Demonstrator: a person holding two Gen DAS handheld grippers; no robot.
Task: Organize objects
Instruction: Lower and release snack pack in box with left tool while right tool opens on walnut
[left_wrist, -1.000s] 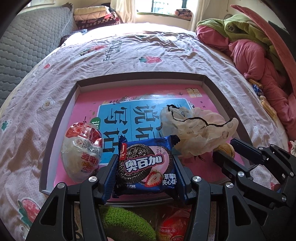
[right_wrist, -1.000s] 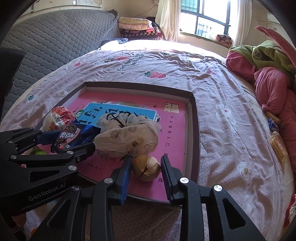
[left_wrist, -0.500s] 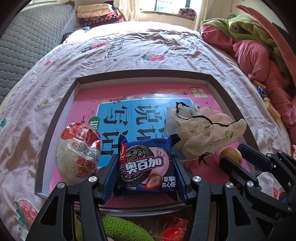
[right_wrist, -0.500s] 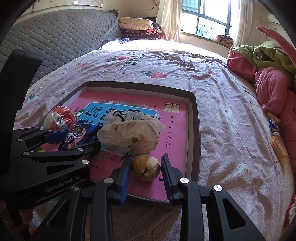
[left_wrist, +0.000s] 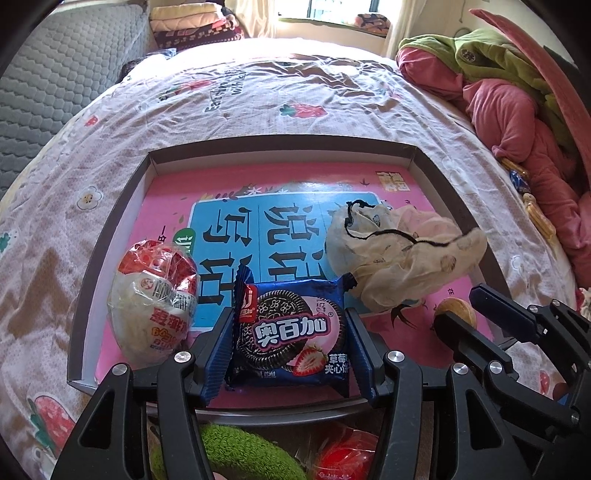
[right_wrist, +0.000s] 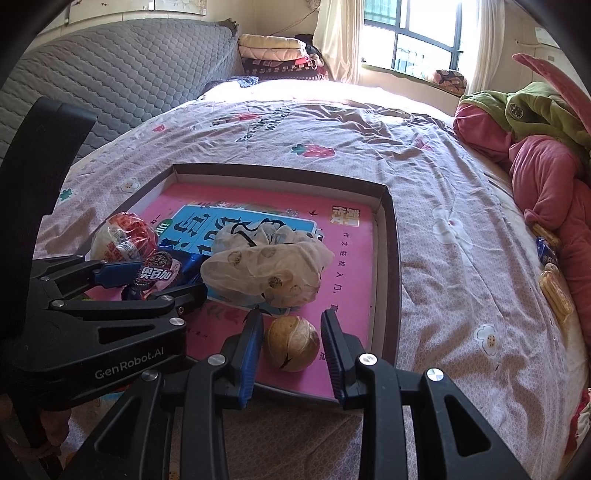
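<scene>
Left wrist: cookie packet (left_wrist: 291, 338) lies crosswise, gripped by left jaws; right jaws open

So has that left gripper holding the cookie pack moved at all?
Yes. In the right wrist view, the left gripper has slid slightly right, toward the cloth bag, while the tray stays put.

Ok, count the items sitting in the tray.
4: egg-shaped snack near left, cookie pack between the left gripper jaws, cloth pouch mid-right, round ball between the right gripper jaws. The pouch may hide more.
</scene>
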